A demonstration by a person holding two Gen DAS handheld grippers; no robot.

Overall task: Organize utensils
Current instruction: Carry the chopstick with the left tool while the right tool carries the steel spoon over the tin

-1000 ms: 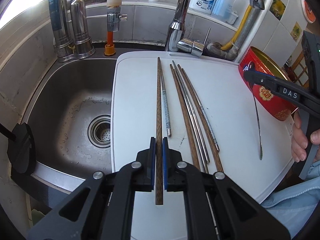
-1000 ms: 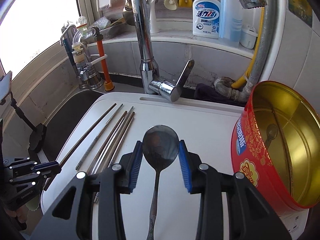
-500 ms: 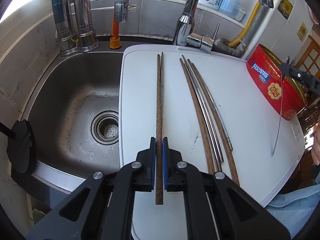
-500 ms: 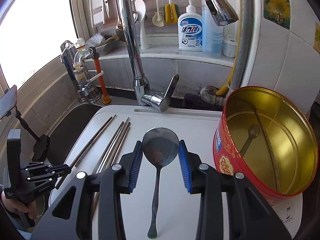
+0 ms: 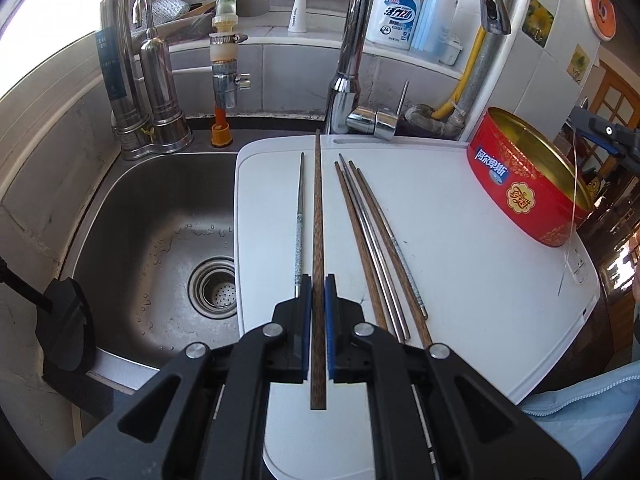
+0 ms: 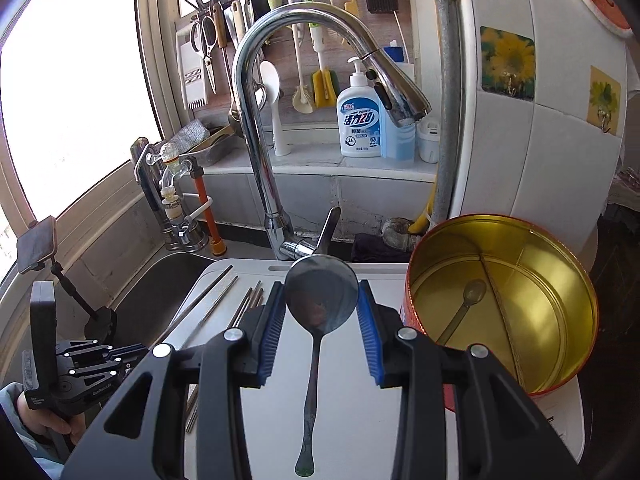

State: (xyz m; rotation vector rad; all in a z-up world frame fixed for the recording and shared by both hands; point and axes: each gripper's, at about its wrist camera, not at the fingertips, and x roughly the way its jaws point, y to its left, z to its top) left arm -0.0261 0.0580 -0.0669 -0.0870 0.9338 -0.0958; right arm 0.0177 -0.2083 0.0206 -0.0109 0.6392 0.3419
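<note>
Sink-side white board (image 5: pixel 460 248); left gripper (image 5: pixel 319 328) clamps wooden chopstick (image 5: pixel 318 264), right gripper (image 6: pixel 322 328) grips spoon (image 6: pixel 320 300) beside tin (image 6: pixel 576 280).

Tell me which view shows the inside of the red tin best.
The right wrist view: it looks down into the red tin, showing the gold floor, a divider and a spoon already inside. The left wrist view shows mostly its red outer wall and a sliver of inner wall.

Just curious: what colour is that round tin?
Red outside, gold inside; the tin shows best in the right wrist view.
</note>
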